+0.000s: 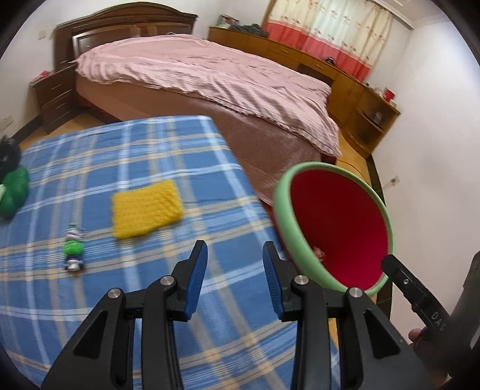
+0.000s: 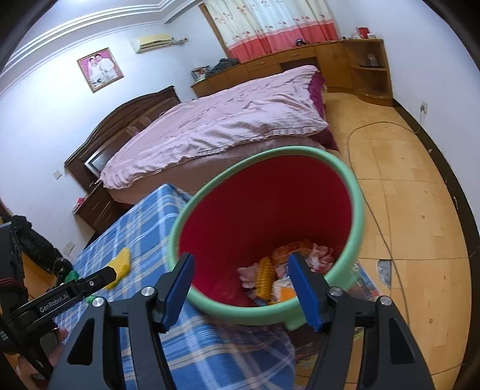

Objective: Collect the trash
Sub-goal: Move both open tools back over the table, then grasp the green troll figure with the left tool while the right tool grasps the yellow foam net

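Green toy (image 1: pixel 12 192) cut off at left edge; small figure (image 1: pixel 73 250) blurred, unidentifiable.

The room was a bedroom with white walls (image 2: pixel 45 126) and a tiled, yellowish floor (image 2: pixel 405 195). A bed (image 1: pixel 210 78) with a dark wooden headboard (image 1: pixel 126 27) carried a rumpled pink striped quilt. A dark nightstand (image 1: pixel 54 96) stood beside it. Low light-wood cabinets (image 1: pixel 300 57) ran along the window wall, under a curtain (image 1: pixel 330 27) with a red lower band. A framed picture (image 2: pixel 100 70) and an air conditioner (image 2: pixel 153 42) hung on the wall.
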Tool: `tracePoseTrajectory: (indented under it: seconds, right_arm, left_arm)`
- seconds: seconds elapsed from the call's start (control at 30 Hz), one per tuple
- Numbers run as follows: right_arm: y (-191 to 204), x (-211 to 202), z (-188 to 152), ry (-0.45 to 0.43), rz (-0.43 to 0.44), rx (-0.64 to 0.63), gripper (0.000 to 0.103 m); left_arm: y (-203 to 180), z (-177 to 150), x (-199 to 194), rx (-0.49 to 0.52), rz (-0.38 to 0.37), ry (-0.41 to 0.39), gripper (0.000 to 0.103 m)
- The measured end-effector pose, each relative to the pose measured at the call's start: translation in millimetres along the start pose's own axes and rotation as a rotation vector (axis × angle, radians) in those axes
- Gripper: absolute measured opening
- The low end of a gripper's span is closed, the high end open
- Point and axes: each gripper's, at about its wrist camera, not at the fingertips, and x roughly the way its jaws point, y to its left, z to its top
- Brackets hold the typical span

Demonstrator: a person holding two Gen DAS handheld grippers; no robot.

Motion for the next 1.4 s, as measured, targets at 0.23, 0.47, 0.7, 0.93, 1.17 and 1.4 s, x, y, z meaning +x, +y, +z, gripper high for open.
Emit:
tracePoseTrajectory:
  seconds: [0.23, 0.47, 0.7, 0.93, 1.17, 1.4]
  right_arm:
    - [33, -1, -5, 0.007, 0.049, -0.051, 0.07]
    - [66, 3, -18, 0.025, 0.086, -0.092, 0.073]
    - [89, 6, -28, 0.047, 0.102, -0.129, 0.073]
    - [109, 14, -34, 0.071, 0.103, -0.16, 0.076]
    - [126, 31, -38, 0.095, 0.094, -0.19, 0.077]
    - [143, 52, -37, 0.13, 0.099, -0.213, 0.077]
  left_arm:
    - [40, -3, -24, -0.056, 0.06, -0.04, 0.038]
    - [77, -8, -39, -0.105, 0.12, -0.058, 0.038]
    - [112, -14, -43, -0.161, 0.161, -0.054, 0.038]
    - [137, -19, -45, -0.202, 0.181, -0.05, 0.038]
    - [155, -24, -45, -0.232, 0.198, -0.045, 0.038]
    - [166, -24, -37, -0.251, 0.188, -0.033, 0.038]
